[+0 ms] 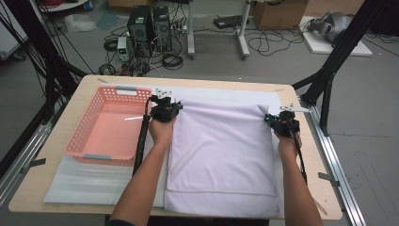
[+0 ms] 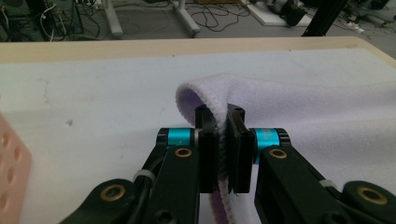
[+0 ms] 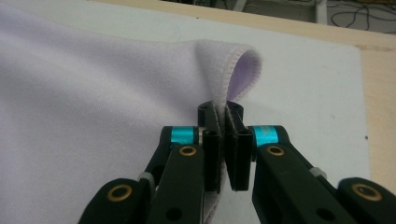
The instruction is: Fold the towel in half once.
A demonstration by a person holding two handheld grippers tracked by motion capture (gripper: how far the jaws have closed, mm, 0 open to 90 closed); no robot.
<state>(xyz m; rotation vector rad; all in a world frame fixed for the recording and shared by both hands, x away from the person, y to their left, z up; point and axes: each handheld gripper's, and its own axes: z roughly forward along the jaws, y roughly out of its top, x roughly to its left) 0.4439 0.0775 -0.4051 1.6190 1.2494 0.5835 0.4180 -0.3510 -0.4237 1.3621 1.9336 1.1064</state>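
Towel [image 1: 221, 155] is the thing I am working on, a soft, pale purple cloth lying flat on the white mat [image 1: 84, 183] on the table [image 1: 42, 188], just to the right of the pink basket [image 1: 106, 129]. It spreads from my body out to the far side, and its long way runs away from me. My left gripper [image 1: 170, 109] is pinched tight on the far left corner, and my right gripper [image 1: 277, 120] is pinched tight on the far right corner. In the left gripper view the cloth edge [image 2: 205, 98] curls up in a little loop above my jaws, and the right gripper view shows the same kind of loop [image 3: 243, 70]. So both far corners are a bit off the mat, while the near edge [image 1: 221, 207] lies flat close to me. Each hand is close to its own corner, and the rest of the towel lies between my hands and my body. I think the next move is to bring both corners back toward me to fold it, keeping my hands level so the fold stays straight.
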